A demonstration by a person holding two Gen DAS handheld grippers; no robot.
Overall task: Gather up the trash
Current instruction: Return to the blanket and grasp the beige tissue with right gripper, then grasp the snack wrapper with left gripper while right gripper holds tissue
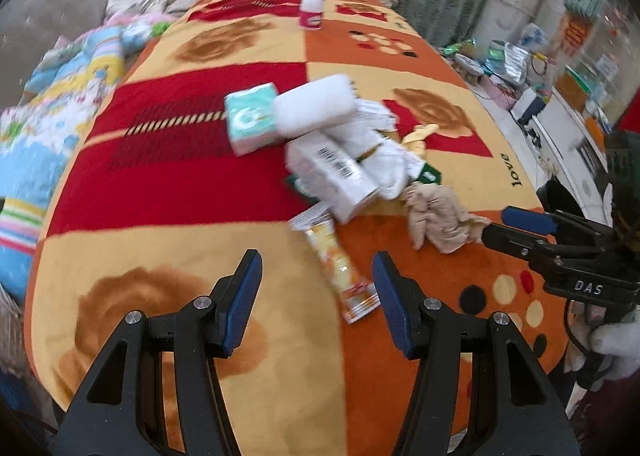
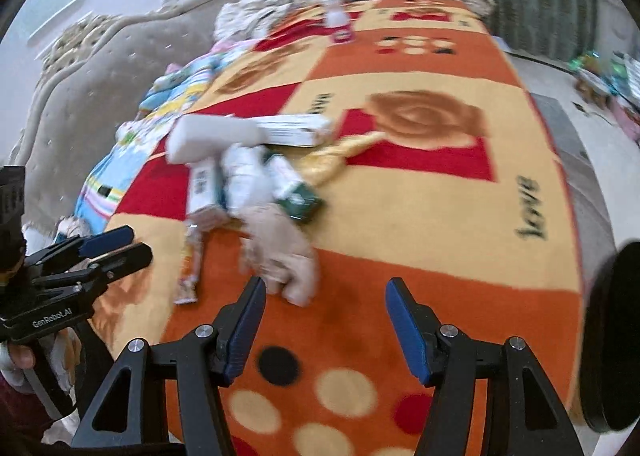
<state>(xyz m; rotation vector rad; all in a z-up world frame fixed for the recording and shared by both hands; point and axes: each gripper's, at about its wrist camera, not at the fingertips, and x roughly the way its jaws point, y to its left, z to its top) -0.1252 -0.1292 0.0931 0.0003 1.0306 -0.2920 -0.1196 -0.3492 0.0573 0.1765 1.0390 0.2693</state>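
A heap of trash lies on the orange, red and yellow blanket point(image 1: 180, 195): a teal tissue pack point(image 1: 251, 119), a white foam block point(image 1: 316, 105), a white carton with a barcode point(image 1: 340, 171), a dark green packet point(image 1: 430, 175), crumpled beige paper point(image 1: 436, 215) and a yellow snack wrapper point(image 1: 344, 268). My left gripper point(image 1: 317, 256) is open just short of the wrapper, which lies by its right finger. My right gripper point(image 2: 327, 283) is open with nothing between its jaws, and the beige paper point(image 2: 284, 252) sits just past its left fingertip. A pink-and-white bottle point(image 1: 311, 5) stands far back.
Folded colourful quilts point(image 1: 60, 95) lie along the bed's left side by a padded headboard point(image 2: 100, 95). A cluttered low table point(image 1: 540, 75) stands to the right. A dark round object point(image 2: 616, 336) is at the right edge. A gloved hand point(image 1: 616, 340) holds the right gripper point(image 1: 500, 224).
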